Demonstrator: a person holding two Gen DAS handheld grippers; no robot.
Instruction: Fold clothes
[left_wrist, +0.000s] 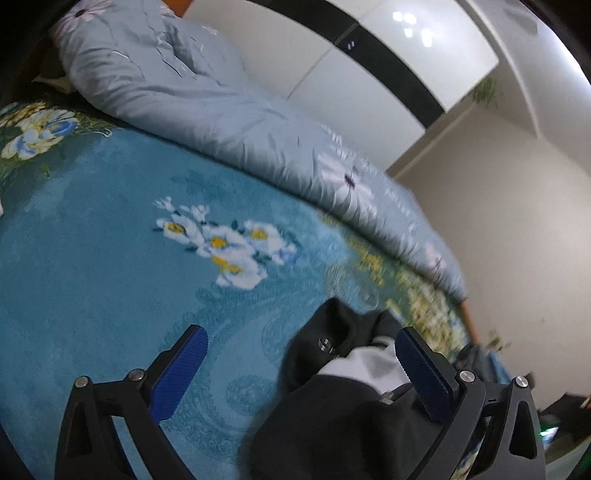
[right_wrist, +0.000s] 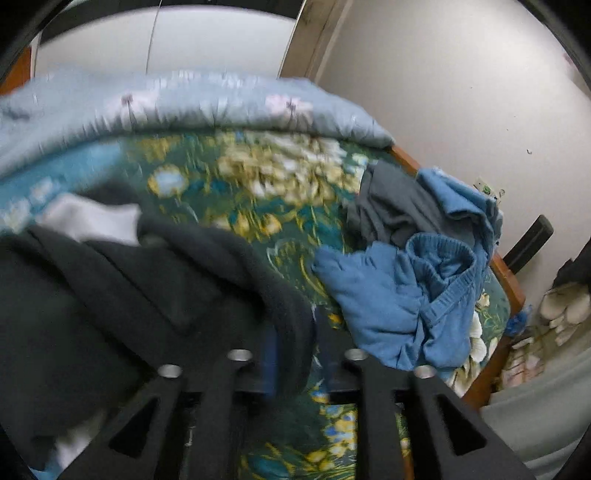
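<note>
A black garment with a white lining (left_wrist: 343, 413) lies on the blue floral bedspread (left_wrist: 110, 258). My left gripper (left_wrist: 301, 369) is open, its blue pads (left_wrist: 177, 373) wide apart, with the garment's collar and a snap button between them. In the right wrist view the same black garment (right_wrist: 129, 295) fills the left side. My right gripper (right_wrist: 295, 354) is shut on a fold of its edge. The view is motion-blurred.
A light blue quilt (left_wrist: 192, 99) is heaped along the bed's far side. A blue sweater (right_wrist: 399, 302) and a grey garment (right_wrist: 395, 210) lie crumpled at the bed's right end by the wooden bed frame (right_wrist: 506, 280). White wardrobe doors (left_wrist: 369, 74) stand behind.
</note>
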